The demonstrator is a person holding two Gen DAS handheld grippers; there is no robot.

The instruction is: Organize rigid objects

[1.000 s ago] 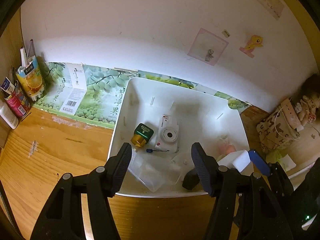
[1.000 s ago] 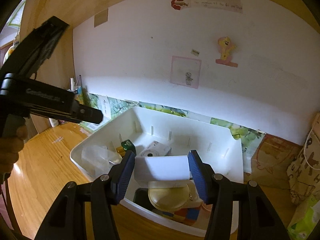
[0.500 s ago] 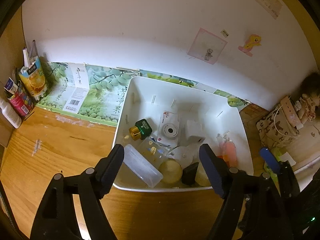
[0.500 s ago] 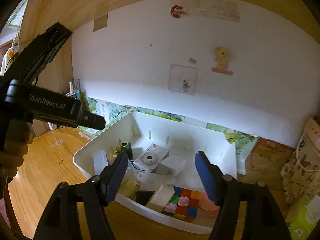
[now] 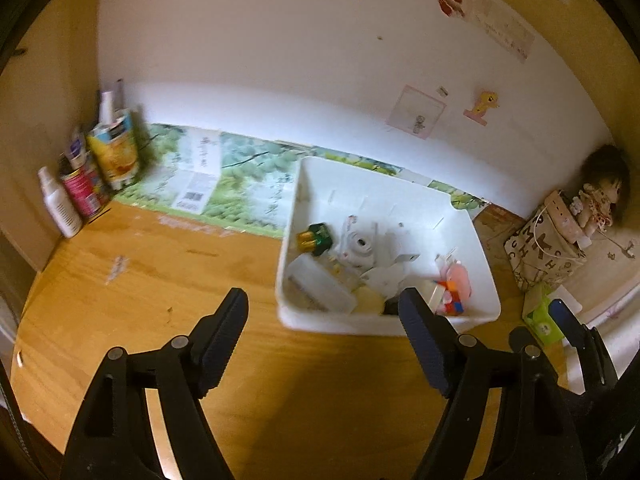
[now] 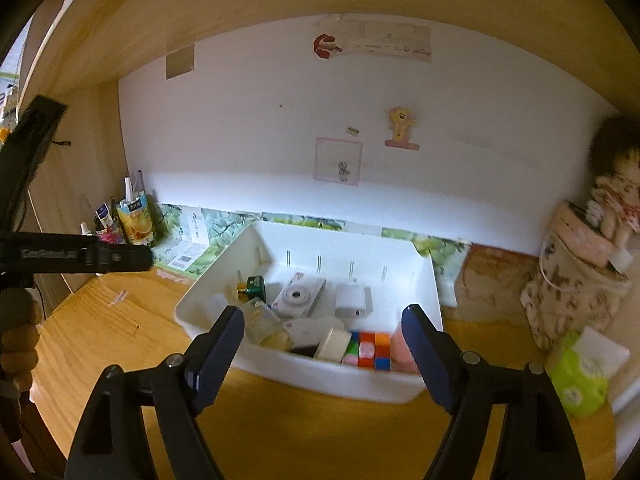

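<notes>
White bin point(image 6: 416, 276) holds camera point(image 6: 298, 294), cube point(image 6: 370, 350); both tools gape empty, right's just widening.

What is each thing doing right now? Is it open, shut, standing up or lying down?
Left gripper: open, just opened wider, holding nothing.
Right gripper: open, just opened wider, holding nothing.
White bin: no lid, filled with things.
Camera: lying in the bin, lens up.
Green bottle: lying on its side.
Cube: in the bin, colours mixed.
White bottle: standing upright.
Doll: sitting on the patterned bag.
</notes>
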